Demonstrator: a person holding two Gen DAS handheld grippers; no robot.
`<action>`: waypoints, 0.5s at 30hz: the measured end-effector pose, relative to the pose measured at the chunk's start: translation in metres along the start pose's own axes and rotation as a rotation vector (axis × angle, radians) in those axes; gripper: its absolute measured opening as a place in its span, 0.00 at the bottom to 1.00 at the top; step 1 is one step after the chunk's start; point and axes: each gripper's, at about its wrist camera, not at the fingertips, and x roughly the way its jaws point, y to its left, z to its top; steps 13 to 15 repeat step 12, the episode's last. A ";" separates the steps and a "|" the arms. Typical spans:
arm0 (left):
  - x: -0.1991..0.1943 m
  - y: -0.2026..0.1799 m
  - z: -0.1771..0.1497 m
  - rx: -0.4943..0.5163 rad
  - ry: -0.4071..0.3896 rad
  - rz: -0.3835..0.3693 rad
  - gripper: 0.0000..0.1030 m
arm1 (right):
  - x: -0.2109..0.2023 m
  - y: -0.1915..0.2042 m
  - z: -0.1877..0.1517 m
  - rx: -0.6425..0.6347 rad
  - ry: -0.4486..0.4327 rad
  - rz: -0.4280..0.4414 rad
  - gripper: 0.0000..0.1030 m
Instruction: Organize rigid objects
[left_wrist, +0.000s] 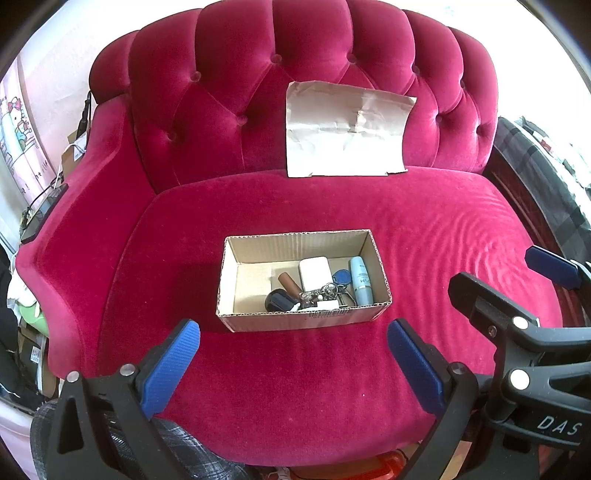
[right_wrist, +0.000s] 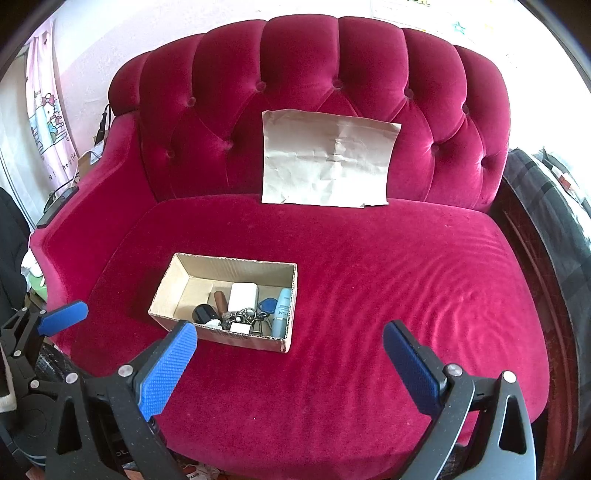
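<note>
Left gripper (left_wrist: 293, 356) up front, jaws spread wide, nothing between the blue pads, hanging over the front of the red velvet seat (left_wrist: 424, 236). Straight ahead of that gap, just beyond the fingertips, sits the cardboard box (left_wrist: 236, 273), open-topped, flat on the cushion.

Right gripper (right_wrist: 290, 356), same story: jaws wide apart, nothing held, poised over the seat. From here the box lies ahead and to the left, its near corner just beyond the left-hand pad (right_wrist: 168, 365).

Inside the box, everything is crowded toward the right end and the near wall. A white rectangular case (left_wrist: 314, 272) lies in the middle, with a brown cylinder (left_wrist: 289, 284) just to its left and a black rounded item (left_wrist: 277, 300) nearer the front. A bunch of keys (left_wrist: 327, 292) on rings lies by the near wall with a blue fob (left_wrist: 340, 276) attached. A pale blue tube (left_wrist: 360, 280) lies along the right wall. A small white piece (left_wrist: 328, 305) is tucked by the front wall; hard to say what it is. The left end of the box shows bare cardboard.

Further out, a creased sheet of brown paper (left_wrist: 345, 129) leans upright against the tufted backrest (left_wrist: 221, 92), its bottom edge on the seat. Far left, a cartoon-print curtain (right_wrist: 48, 110).
</note>
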 end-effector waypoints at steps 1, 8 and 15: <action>0.001 0.000 0.000 -0.001 0.002 -0.001 1.00 | 0.000 0.000 0.000 0.001 0.000 0.000 1.00; 0.008 -0.002 0.001 -0.001 0.015 -0.003 1.00 | 0.005 -0.003 0.001 0.001 0.008 0.006 1.00; 0.013 -0.002 0.003 0.001 0.018 -0.009 1.00 | 0.011 -0.004 0.001 0.000 0.013 0.006 1.00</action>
